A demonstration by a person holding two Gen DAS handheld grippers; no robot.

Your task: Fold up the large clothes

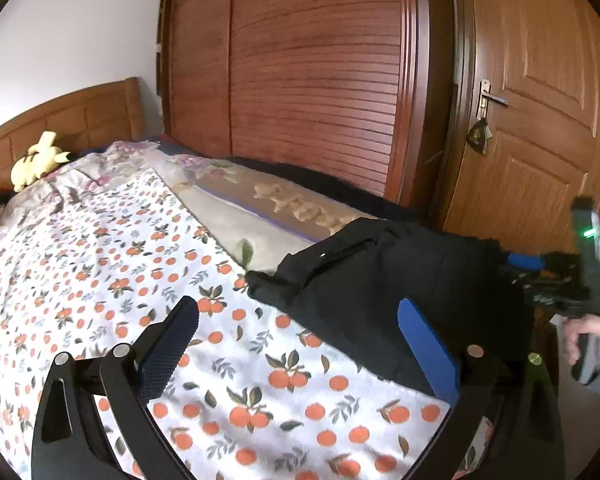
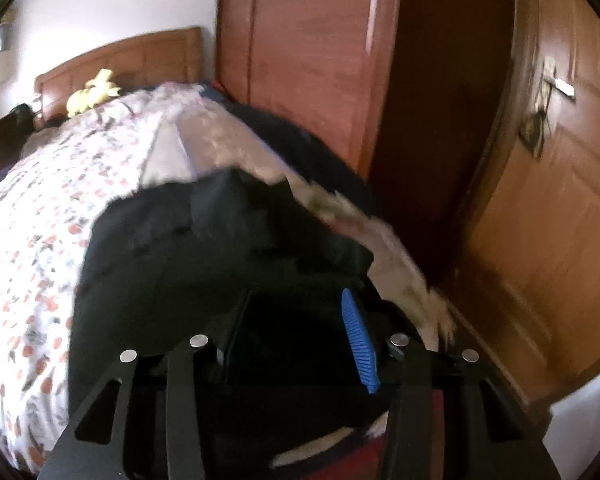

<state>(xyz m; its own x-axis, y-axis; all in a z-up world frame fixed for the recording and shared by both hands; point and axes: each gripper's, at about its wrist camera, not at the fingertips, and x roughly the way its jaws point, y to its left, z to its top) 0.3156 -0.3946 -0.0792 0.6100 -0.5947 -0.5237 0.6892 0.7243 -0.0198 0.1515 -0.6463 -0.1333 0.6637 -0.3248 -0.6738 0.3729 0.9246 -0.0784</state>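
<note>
Room: bedroom with white wall, wooden headboard (image 1: 60, 112), slatted wardrobe (image 1: 312, 80) and panelled door (image 1: 540, 128) with a metal handle and a dark tag hanging from it.
Bed surface: white sheet (image 1: 100, 260) printed with oranges, a floral blanket (image 1: 228, 196) beside it toward the wardrobe.
Far left: yellow plush toy (image 1: 36, 162) lying at the headboard.
Left gripper (image 1: 300, 340): spread wide over the orange-print sheet, nothing between the blue pads — right pad overlapping the edge of the black cloth in the left wrist view, contact not clear.
Black garment (image 1: 380, 280): bunched in a dark heap on the bed's near right part, partly on the sheet, partly on the blanket; a zip line visible on top.
Right gripper (image 2: 296, 340): part-way apart, low over the black garment — dark cloth fills the gap, yet blur hides whether the pads press it.
Far right: a hand (image 1: 592, 340) on the right gripper's handle.
</note>
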